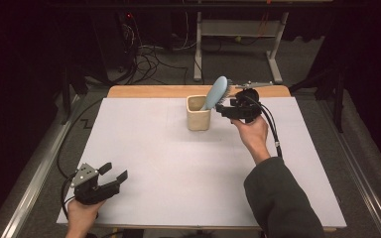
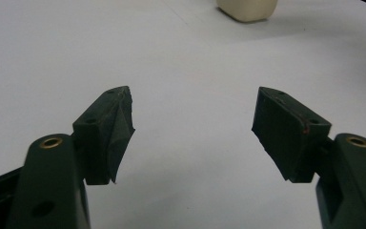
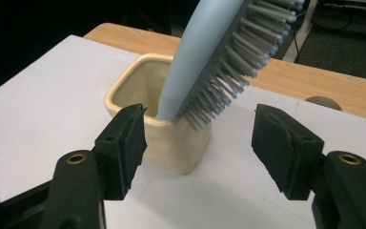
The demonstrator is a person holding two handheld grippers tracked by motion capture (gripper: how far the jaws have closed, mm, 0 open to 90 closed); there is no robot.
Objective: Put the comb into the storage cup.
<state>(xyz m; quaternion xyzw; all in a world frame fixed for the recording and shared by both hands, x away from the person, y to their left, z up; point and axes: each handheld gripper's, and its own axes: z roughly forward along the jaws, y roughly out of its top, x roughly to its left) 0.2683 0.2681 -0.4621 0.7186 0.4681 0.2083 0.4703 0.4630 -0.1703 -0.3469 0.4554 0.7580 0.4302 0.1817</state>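
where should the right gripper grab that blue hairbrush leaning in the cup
Grip the hairbrush across its head just above the cup rim, pads on the two narrow edges, coming from the right gripper's side. The handle is sunk inside the cup, and the head leans out toward the open jaws, bristles facing them.

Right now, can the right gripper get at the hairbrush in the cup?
Probably yes: the right gripper is open just short of the hairbrush, which leans out of the cup toward it, with nothing between.
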